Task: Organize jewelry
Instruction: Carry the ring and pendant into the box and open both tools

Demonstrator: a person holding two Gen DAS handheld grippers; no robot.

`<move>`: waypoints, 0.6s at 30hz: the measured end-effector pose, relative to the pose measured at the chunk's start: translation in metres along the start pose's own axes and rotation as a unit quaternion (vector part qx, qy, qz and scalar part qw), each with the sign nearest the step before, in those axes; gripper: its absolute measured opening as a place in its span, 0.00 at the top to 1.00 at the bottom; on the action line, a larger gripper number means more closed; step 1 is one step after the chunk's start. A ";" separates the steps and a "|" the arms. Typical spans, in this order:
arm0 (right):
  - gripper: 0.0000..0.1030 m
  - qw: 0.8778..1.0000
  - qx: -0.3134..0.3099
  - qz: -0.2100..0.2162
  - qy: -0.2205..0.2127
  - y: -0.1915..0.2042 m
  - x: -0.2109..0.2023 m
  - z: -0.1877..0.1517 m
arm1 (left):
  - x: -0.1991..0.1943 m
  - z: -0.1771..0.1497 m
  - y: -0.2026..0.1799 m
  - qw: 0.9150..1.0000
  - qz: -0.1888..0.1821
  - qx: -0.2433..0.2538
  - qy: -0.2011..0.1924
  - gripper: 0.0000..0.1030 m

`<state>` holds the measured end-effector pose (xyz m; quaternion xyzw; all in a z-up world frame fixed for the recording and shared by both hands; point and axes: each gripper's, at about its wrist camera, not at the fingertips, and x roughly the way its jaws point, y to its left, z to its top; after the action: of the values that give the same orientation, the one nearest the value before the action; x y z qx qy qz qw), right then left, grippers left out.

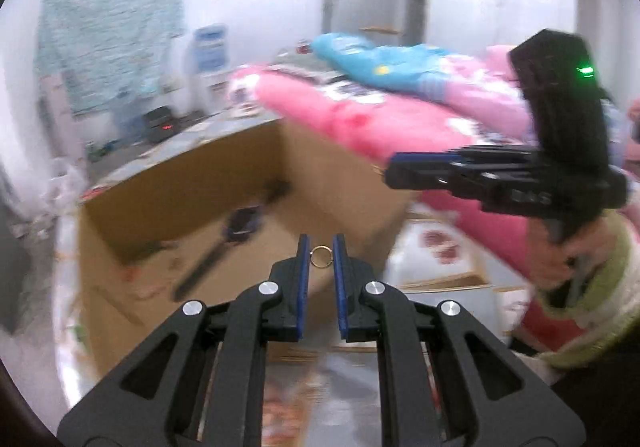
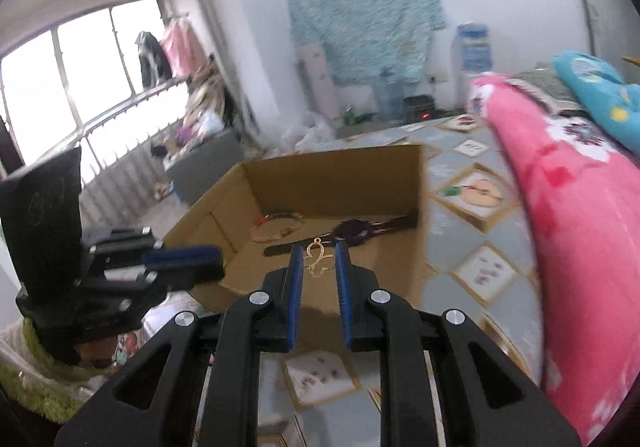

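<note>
My left gripper (image 1: pixel 321 251) is shut on a small gold ring (image 1: pixel 321 257), held above the near edge of an open cardboard box (image 1: pixel 192 183). My right gripper (image 2: pixel 318 261) is shut on a gold butterfly-shaped pendant (image 2: pixel 319 262), held above the same box (image 2: pixel 340 175). Inside the box lie a dark wristwatch (image 2: pixel 352 231) and a beaded bracelet (image 2: pixel 280 221). The watch also shows in the left wrist view (image 1: pixel 240 225). Each gripper shows in the other's view, the right one (image 1: pixel 404 167) at the right, the left one (image 2: pixel 188 259) at the left.
The box stands on a tiled floor (image 2: pixel 476 223). A bed with pink bedding (image 2: pixel 580 231) and a blue quilt (image 1: pixel 380 63) lies to the right. A window with a railing (image 2: pixel 80 87) and clutter are at the far left.
</note>
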<state>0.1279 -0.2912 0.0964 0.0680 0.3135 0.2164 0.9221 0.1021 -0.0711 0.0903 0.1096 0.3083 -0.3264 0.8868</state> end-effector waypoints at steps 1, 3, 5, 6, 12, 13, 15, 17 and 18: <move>0.84 1.000 -0.009 0.009 0.021 0.005 0.015 0.005 | 0.005 0.001 0.008 1.000 0.016 -0.007 0.012 0.90; 0.84 0.999 -0.019 0.008 0.049 0.014 0.038 0.008 | 0.018 0.001 0.026 0.998 0.038 -0.027 0.035 0.90; 0.84 0.996 -0.024 0.010 0.087 0.018 0.065 0.011 | 0.032 -0.002 0.046 0.995 0.054 -0.049 0.060 0.90; 0.84 0.994 -0.022 0.009 0.102 0.019 0.076 0.012 | 0.039 -0.004 0.054 0.994 0.061 -0.060 0.072 0.90; 0.83 0.988 0.000 0.004 0.156 0.015 0.116 0.013 | 0.058 -0.009 0.089 0.984 0.095 -0.109 0.104 0.87; 0.83 0.988 0.007 0.006 0.154 0.013 0.116 0.013 | 0.058 -0.011 0.091 0.984 0.095 -0.111 0.104 0.85; 0.83 0.989 0.024 0.015 0.147 0.007 0.109 0.013 | 0.055 -0.012 0.092 0.984 0.094 -0.114 0.097 0.79; 0.83 0.990 0.044 0.020 0.134 -0.004 0.099 0.014 | 0.051 -0.013 0.091 0.985 0.093 -0.114 0.087 0.79; 0.83 0.991 0.048 0.024 0.124 -0.007 0.092 0.015 | 0.049 -0.013 0.091 0.986 0.093 -0.114 0.081 0.78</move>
<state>0.2048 -0.2565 0.0560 0.0927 0.4339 0.2296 0.8663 0.1840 -0.0217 0.0495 0.0618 0.4032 -0.1948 0.8920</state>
